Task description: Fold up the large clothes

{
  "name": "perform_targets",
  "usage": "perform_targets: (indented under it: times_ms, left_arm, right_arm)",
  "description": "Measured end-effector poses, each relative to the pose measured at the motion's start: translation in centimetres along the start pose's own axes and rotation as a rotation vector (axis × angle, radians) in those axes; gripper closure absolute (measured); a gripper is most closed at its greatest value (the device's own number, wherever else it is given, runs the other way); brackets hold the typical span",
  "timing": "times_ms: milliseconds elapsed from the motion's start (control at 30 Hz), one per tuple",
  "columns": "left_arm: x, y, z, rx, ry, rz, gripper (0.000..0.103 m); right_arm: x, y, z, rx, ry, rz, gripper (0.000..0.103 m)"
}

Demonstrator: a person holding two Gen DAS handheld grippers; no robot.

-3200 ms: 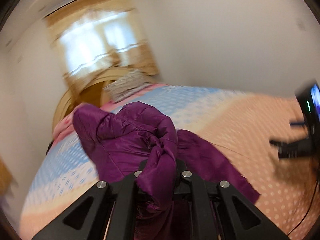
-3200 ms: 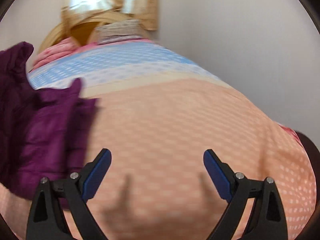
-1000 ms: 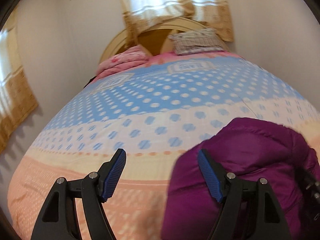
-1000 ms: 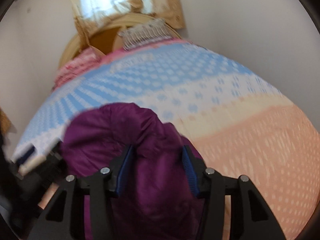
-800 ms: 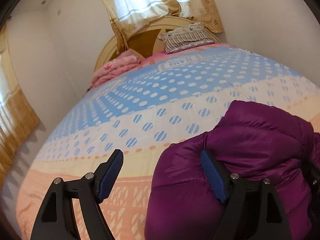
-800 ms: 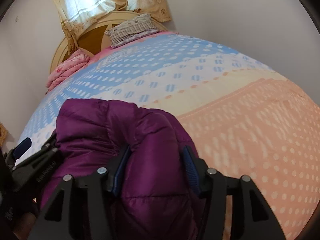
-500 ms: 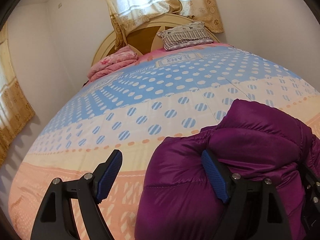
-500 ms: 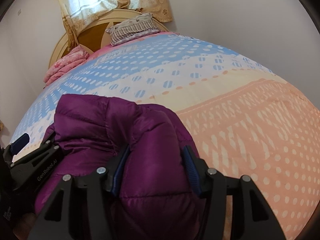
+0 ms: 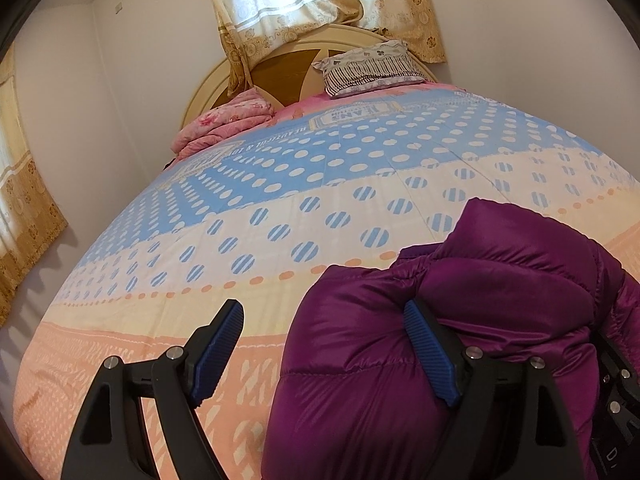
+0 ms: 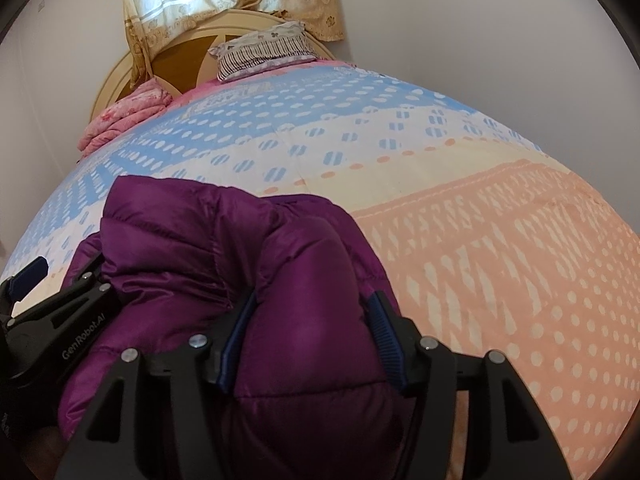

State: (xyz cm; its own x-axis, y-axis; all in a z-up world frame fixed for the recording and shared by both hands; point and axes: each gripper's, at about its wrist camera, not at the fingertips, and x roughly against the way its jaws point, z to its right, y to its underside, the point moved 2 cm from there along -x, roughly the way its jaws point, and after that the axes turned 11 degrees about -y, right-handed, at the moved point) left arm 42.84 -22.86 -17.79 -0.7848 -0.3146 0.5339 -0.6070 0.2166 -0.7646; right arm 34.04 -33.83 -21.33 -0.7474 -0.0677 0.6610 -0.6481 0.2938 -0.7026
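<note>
A bed (image 9: 280,216) fills the room, its quilt banded blue, white and peach, with a rounded headboard (image 9: 288,64) and curtains (image 9: 304,4) at twelve o'clock. A purple jacket (image 9: 460,320) lies bunched on the peach band, at four o'clock in the left view. A striped pillow (image 9: 372,68) and pink bedding (image 9: 224,124) sit by the headboard. The left gripper (image 9: 324,344) has just been opening; its fingers stand wide, one beside the jacket's fold. The right gripper (image 10: 312,340) has just been opening too, a padded fold bulging between its fingers (image 10: 386,340), touching both.
</note>
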Motion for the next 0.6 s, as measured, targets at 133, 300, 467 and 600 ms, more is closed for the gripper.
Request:
perform_targets:
  times_ms: [133,300,467,600]
  left_arm:
    - [-0.3,0.2,0.18,-0.013,-0.005,-0.004,0.02]
    - [-0.36,0.22,0.3,-0.02,-0.005,-0.012,0.02]
    - [-0.65,0.17,0.36,-0.03,-0.004,-0.019,0.02]
    - [-0.72,0.19,0.51,-0.035,-0.006,-0.021,0.02]
  right_arm:
    - [-0.24,0.1,0.06,0.001,0.003,-0.006,0.044]
    - [-0.37,0.14,0.04,0.007,0.01,-0.009,0.043]
    - [-0.57,0.2,-0.07,0.01,0.022,-0.016,0.042]
    - [-0.73,0.27,-0.08,0.011,0.029,-0.024,0.042]
